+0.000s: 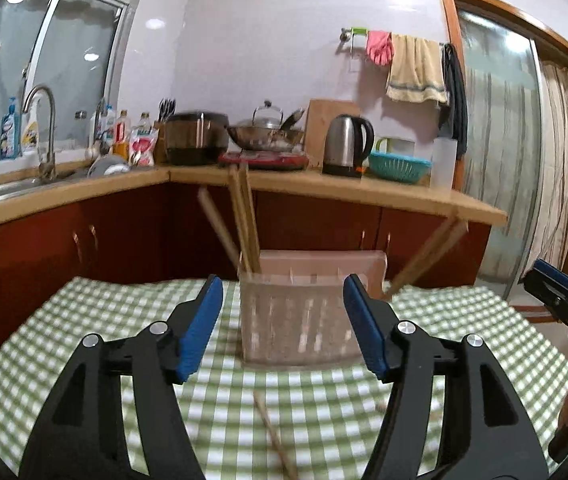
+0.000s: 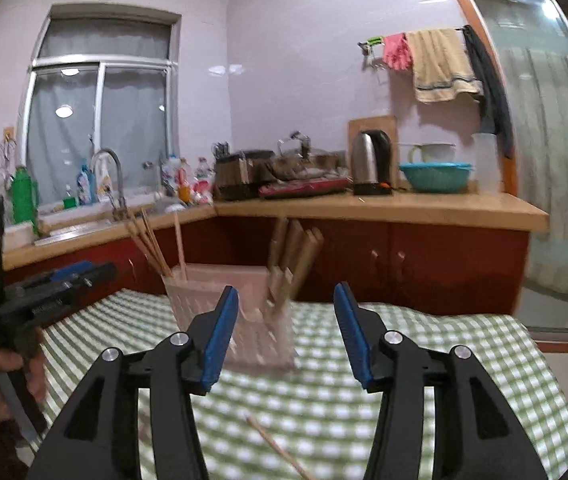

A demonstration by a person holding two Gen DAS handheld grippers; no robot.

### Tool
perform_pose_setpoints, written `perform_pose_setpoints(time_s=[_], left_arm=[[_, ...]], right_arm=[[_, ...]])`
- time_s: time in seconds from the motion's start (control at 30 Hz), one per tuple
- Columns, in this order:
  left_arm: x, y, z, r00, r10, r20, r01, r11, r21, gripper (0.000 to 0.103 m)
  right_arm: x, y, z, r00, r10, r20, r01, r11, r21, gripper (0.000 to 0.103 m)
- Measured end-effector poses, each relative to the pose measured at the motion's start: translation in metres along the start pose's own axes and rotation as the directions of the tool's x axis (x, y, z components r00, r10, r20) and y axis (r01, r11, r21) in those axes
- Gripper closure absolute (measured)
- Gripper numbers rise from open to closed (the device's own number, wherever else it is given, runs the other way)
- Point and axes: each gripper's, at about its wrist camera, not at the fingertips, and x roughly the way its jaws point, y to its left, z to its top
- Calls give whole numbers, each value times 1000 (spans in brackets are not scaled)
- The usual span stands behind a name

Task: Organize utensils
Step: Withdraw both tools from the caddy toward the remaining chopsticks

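The utensil holder point(image 1: 297, 320) stands near the table's far edge, chopsticks point(image 1: 246, 220) upright inside. One chopstick point(image 1: 274, 436) lies near the table's near edge. My left gripper point(image 1: 282, 328) and right gripper point(image 2: 285, 332) are spread, holding nothing, with bare tablecloth point(image 2: 443, 360) around them.

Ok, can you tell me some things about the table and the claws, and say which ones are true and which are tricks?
1. A see-through holder stands on the checked cloth. True.
2. The holder is empty. False: chopsticks stand in one end and wooden handles in the other.
3. The left claw is open with nothing in it. True.
4. The right claw squeezes a spoon. False: it is open and holds nothing.
5. One loose chopstick lies on the cloth in front of the holder. True.
6. The cloth is red. False: it is green and white.
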Motion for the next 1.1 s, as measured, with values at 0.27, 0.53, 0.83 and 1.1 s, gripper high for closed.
perform_pose_setpoints(time_s=[0.27, 0.53, 0.83, 1.1], left_arm=[[-16, -4, -63, 989, 23, -147, -24, 1000, -2, 42], [-19, -14, -111, 962, -6, -273, -1, 1000, -25, 42], [-10, -14, -150, 919, -13, -395, -1, 999, -36, 56], [-14, -5, -156, 916, 13, -400, -11, 1000, 7, 82]], right_arm=[[-30, -24, -61, 991, -91, -94, 97, 993, 66, 53], [-45, -36, -98, 977, -142, -161, 159, 982, 101, 53], [-51, -41, -115, 972, -158, -177, 179, 978, 108, 53], [-48, -48, -122, 966, -171, -195, 195, 974, 113, 53]])
